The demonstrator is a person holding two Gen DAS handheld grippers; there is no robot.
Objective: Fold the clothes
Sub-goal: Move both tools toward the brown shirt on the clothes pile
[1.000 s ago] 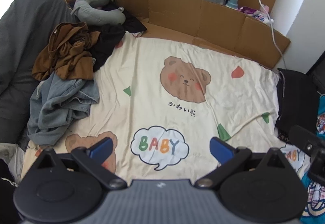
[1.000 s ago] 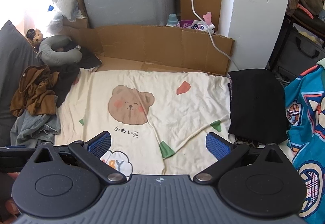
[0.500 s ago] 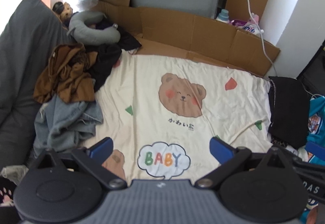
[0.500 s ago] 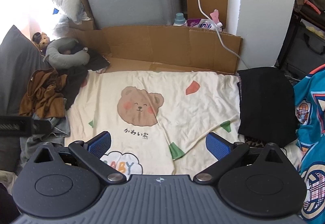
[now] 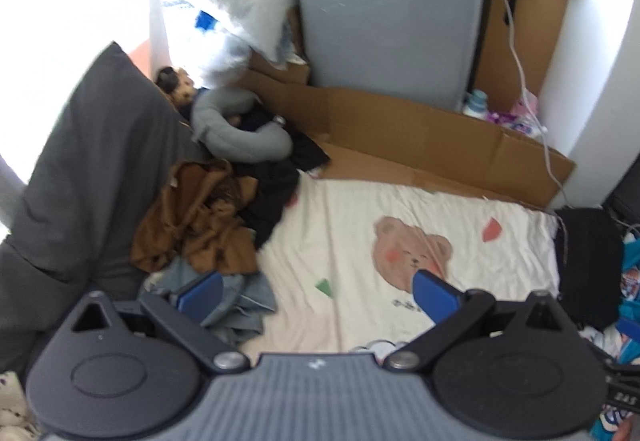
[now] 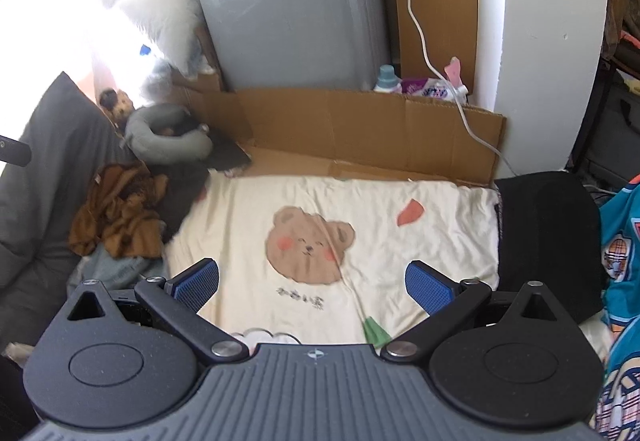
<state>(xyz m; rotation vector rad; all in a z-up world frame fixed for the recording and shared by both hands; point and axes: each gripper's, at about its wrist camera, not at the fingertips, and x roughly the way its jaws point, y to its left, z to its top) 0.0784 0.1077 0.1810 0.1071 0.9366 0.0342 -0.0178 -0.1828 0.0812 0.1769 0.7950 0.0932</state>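
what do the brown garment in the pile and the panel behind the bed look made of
Brown garment: soft, matte woven or knit cloth, going by its limp, deep crumples; the exact fibre is unclear. Panel: corrugated cardboard, plain matte brown, with straight fold creases and a raw cut edge.

1. A cream bear-print sheet (image 6: pixel 400 201) covered the bed.
2. Brown garment (image 6: pixel 116 217), dark clothes and denim (image 5: pixel 236 297) lay heaped on its left edge.
3. A black folded garment (image 6: pixel 548 233) lay at its right.

Small blurred Japanese characters under the bear on cream sheet (image 6: pixel 304 301), unreadable
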